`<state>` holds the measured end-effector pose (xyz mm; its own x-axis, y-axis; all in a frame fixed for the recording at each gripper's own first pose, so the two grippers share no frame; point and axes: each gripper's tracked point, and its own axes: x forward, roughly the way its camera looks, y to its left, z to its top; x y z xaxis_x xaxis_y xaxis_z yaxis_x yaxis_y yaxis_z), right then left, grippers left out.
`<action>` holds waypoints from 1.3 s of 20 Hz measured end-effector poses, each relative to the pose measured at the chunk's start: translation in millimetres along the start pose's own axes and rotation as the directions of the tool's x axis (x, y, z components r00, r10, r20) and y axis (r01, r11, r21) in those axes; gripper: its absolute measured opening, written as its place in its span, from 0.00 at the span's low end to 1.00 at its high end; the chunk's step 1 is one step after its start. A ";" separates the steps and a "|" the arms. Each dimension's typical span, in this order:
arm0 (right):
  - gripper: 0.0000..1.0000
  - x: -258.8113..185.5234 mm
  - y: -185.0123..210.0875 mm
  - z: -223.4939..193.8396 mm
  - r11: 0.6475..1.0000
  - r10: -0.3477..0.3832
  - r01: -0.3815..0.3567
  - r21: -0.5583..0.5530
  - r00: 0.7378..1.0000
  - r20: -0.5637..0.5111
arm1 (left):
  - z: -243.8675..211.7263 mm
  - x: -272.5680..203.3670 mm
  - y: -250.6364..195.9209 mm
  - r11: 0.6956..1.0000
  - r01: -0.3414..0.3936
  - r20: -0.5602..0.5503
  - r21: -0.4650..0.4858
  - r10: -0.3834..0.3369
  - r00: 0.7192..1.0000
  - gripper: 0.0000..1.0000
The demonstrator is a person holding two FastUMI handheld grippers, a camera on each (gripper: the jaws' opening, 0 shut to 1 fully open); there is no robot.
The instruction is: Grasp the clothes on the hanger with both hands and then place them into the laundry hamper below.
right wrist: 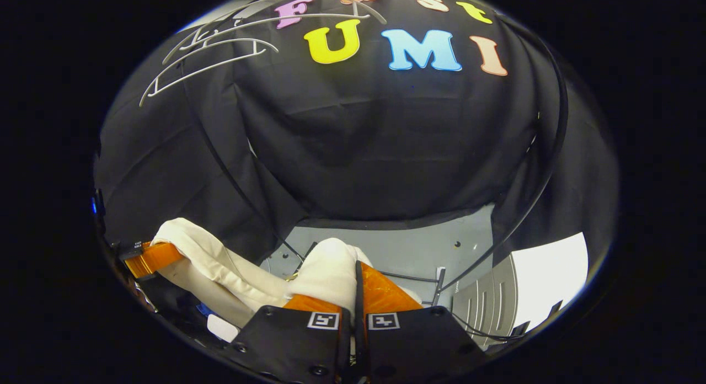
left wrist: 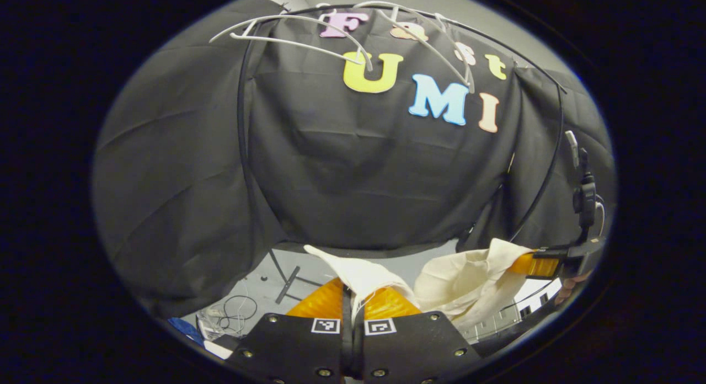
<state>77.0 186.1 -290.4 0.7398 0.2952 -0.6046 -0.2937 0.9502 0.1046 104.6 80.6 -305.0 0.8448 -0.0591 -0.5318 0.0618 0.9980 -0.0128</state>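
Left gripper view: the left gripper (left wrist: 353,304) sits at the bottom edge with its two fingers pressed together, and a fold of the cream garment (left wrist: 469,282) is pinched between them. The cloth runs from there to the right, sagging, to the right gripper (left wrist: 543,265) near the right edge, which also has hold of it. White hangers (left wrist: 309,42) hang empty on a black rail (left wrist: 242,124) along the top edge.

Right gripper view: the left gripper (right wrist: 151,258) shows at the left edge with the garment (right wrist: 220,271) draped over its fingers. The cloth stretches rightward to the right gripper (right wrist: 357,287) at the bottom edge, closed, with a bunch of fabric clamped at its fingers. Grey floor (right wrist: 419,246) lies beyond. White hangers (right wrist: 209,56) show at the top left.
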 end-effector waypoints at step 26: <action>0.98 14.9 -33.5 -53.5 0.999 0.050 -0.047 0.018 0.978 -0.201 | -83.3 36.7 18.7 0.994 -0.104 -0.217 0.040 0.110 0.970 0.96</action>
<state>65.4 153.4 -345.1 0.5875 0.3161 -0.7449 -0.3174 0.9368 0.1472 92.6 99.0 -395.3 0.7106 0.0576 -0.7012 -0.0050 0.9970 0.0769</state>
